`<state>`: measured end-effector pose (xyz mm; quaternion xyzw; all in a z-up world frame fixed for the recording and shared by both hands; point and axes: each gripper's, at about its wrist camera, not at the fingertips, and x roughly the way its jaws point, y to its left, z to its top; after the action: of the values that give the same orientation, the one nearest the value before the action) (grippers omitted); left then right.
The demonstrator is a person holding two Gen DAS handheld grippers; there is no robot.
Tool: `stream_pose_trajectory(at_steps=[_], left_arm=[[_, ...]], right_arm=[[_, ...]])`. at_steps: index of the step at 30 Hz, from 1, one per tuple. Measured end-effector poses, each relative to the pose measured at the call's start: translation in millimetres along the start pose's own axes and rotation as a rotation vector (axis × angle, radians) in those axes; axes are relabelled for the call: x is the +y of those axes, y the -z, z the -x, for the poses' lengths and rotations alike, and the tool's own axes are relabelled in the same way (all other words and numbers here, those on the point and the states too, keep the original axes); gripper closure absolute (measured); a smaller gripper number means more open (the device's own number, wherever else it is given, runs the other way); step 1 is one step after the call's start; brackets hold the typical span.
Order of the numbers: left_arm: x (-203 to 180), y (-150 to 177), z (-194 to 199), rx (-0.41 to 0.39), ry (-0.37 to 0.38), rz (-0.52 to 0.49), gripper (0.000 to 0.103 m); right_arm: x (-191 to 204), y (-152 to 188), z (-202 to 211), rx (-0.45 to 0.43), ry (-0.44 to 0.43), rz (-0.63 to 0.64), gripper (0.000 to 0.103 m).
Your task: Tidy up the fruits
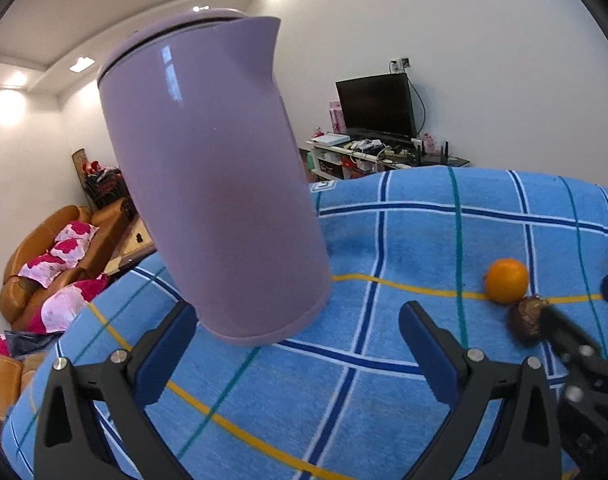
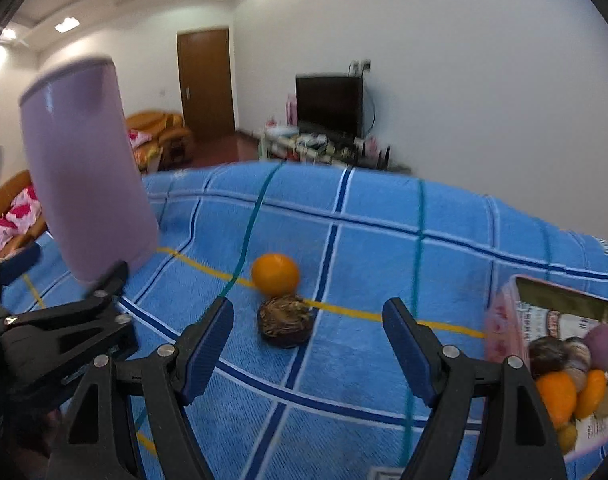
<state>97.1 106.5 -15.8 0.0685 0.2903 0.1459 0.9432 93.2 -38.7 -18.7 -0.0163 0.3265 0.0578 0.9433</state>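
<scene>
An orange (image 2: 275, 274) and a brown, rough-skinned fruit (image 2: 286, 322) lie touching on the blue checked cloth (image 2: 383, 248). My right gripper (image 2: 307, 312) is open, and the brown fruit sits just ahead of its tips, between them, with neither pad touching it. A pink tin (image 2: 503, 320) at the right holds several fruits. In the left wrist view my left gripper (image 1: 296, 328) is open behind the base of a tall lilac jug (image 1: 208, 168). The orange (image 1: 507, 280) and brown fruit (image 1: 525, 320) lie to its right, beside my right gripper (image 1: 581, 304).
The lilac jug (image 2: 84, 168) stands at the cloth's left, with my left gripper (image 2: 68, 268) at its foot. Beyond the cloth's far edge are a television (image 2: 329, 104) on a cluttered stand, a wooden door (image 2: 206, 84) and an orange sofa (image 1: 48, 264).
</scene>
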Motion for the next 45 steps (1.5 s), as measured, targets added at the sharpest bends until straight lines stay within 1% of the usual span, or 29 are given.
stream_pose_trajectory(at_steps=[4,5,7,10,11,12,13,14,18,20,21,25,28,31,34,36,38,39,42,44,45], left_arm=[[4.0,-1.0,-4.9,0.023,0.009,0.011,0.000],[4.3,-1.4,-5.8,0.026,0.012,0.012,0.000],[4.6,-1.4,-5.4,0.025,0.013,0.013,0.000],[3.9,-1.7,-4.0,0.021,0.024,0.010,0.000],[3.6,-1.6,-3.5,0.018,0.027,0.009,0.000],[3.0,-1.5,-2.5,0.015,0.031,0.007,0.000],[2.4,-1.5,-1.7,0.012,0.037,0.005,0.000],[1.8,-1.3,-1.0,0.010,0.041,0.004,0.000],[-0.4,-0.4,1.1,0.008,0.074,-0.002,0.000],[-1.1,-0.5,2.2,0.011,0.101,0.000,0.000],[-1.4,-0.2,2.7,0.012,0.116,0.001,0.000],[-4.9,0.6,7.3,-0.004,0.151,-0.010,0.000],[-8.4,2.5,9.1,-0.005,0.209,-0.024,0.000],[-11.3,2.1,10.7,-0.004,0.270,-0.030,0.000],[-16.7,2.1,14.4,-0.004,0.324,-0.037,0.000],[-23.4,1.6,15.3,0.013,0.363,-0.036,0.002],[-33.8,-1.4,13.9,0.050,0.406,-0.049,0.007],[-40.5,-4.3,13.6,0.063,0.428,-0.066,0.011],[-65.2,-17.6,10.7,0.086,0.472,-0.131,0.013],[-85.7,-25.5,-0.1,0.111,0.472,-0.158,0.021],[-91.7,-27.9,-5.1,0.126,0.476,-0.161,0.027]], right_arm=[[2.7,-2.0,-31.8,0.123,-0.028,-0.005,0.025],[4.6,-3.0,-40.0,0.156,-0.032,-0.004,0.029],[8.0,-3.4,-48.3,0.186,-0.047,0.002,0.035],[13.9,-2.9,-59.4,0.239,-0.045,0.023,0.049],[15.6,-3.2,-59.2,0.236,-0.041,0.031,0.052],[17.1,-3.0,-59.0,0.238,-0.038,0.037,0.053],[17.9,-2.9,-57.7,0.236,-0.035,0.040,0.059],[17.7,-2.5,-56.8,0.234,-0.035,0.039,0.061],[11.8,0.1,-47.8,0.230,-0.053,0.018,0.061],[5.0,3.3,-38.4,0.214,-0.054,-0.003,0.061],[2.2,4.7,-30.7,0.190,-0.054,-0.016,0.061],[-8.4,9.6,13.7,0.027,-0.028,-0.008,0.061],[-16.6,19.3,45.4,-0.073,0.009,-0.008,0.061],[-28.9,28.0,73.5,-0.168,0.062,-0.011,0.061],[-37.1,28.1,89.3,-0.226,0.086,-0.037,0.061],[-40.9,27.1,91.2,-0.227,0.083,-0.042,0.061],[-40.6,26.9,91.5,-0.224,0.073,-0.052,0.061],[-43.3,27.0,93.2,-0.228,0.065,-0.061,0.061],[-48.1,28.1,92.8,-0.224,0.057,-0.078,0.061],[-50.8,28.3,91.0,-0.217,0.049,-0.093,0.061],[-52.7,29.7,90.6,-0.215,0.048,-0.100,0.061]])
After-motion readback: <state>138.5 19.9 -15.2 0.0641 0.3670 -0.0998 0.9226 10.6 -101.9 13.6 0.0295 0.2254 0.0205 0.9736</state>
